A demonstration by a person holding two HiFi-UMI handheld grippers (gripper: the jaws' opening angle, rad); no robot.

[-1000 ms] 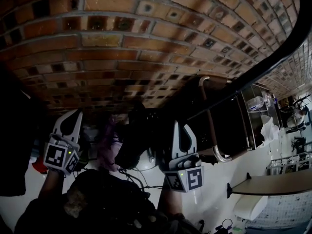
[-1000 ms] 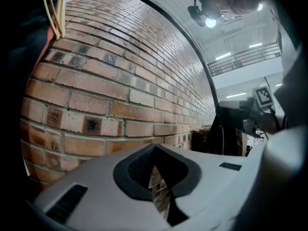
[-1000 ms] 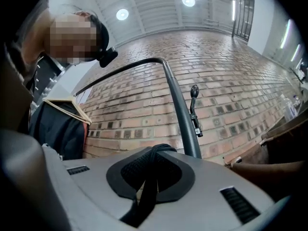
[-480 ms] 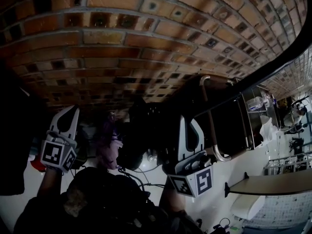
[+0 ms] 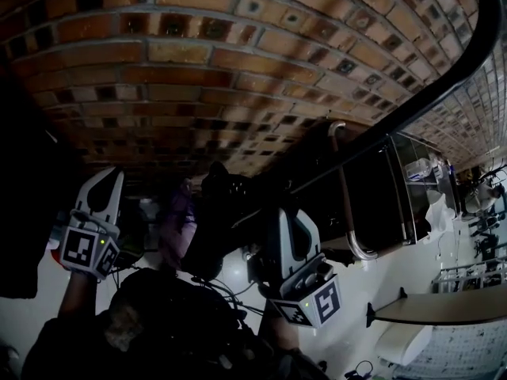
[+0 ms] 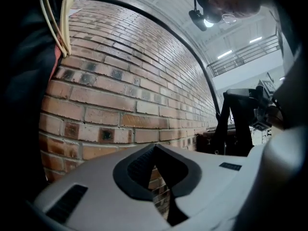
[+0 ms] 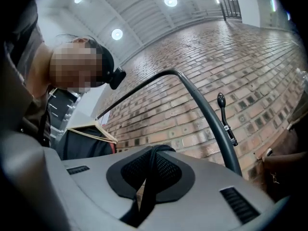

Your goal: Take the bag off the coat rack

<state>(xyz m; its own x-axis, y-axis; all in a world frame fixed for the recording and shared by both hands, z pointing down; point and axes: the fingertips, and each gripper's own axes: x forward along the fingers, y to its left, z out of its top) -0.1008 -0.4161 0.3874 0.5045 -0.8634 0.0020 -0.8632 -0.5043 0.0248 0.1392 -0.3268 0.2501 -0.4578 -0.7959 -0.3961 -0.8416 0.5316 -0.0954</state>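
Note:
A dark bag [image 5: 215, 226] hangs low in front of the brick wall, between my two grippers in the head view. My right gripper [image 5: 287, 214] is just right of it. In the right gripper view its jaws [image 7: 155, 150] are shut on the bag's black strap [image 7: 149, 179], which runs down between the pads. The rack's black curved pole [image 7: 208, 110] rises behind, with a knobbed peg [image 7: 223, 110] on it. My left gripper [image 5: 115, 174] is up at the left, shut and empty, facing the bricks [image 6: 155, 148]. From there the bag [image 6: 237, 125] shows at the right.
A dark coat on a wooden hanger [image 7: 91, 128] hangs at the left on the rack. A purple garment [image 5: 181, 212] is beside the bag. A metal-framed trolley [image 5: 355, 212] stands at the right, and a table edge [image 5: 444, 303] lies lower right.
My right gripper has shifted a little down and left with the strap still in it. The left gripper has hardly moved.

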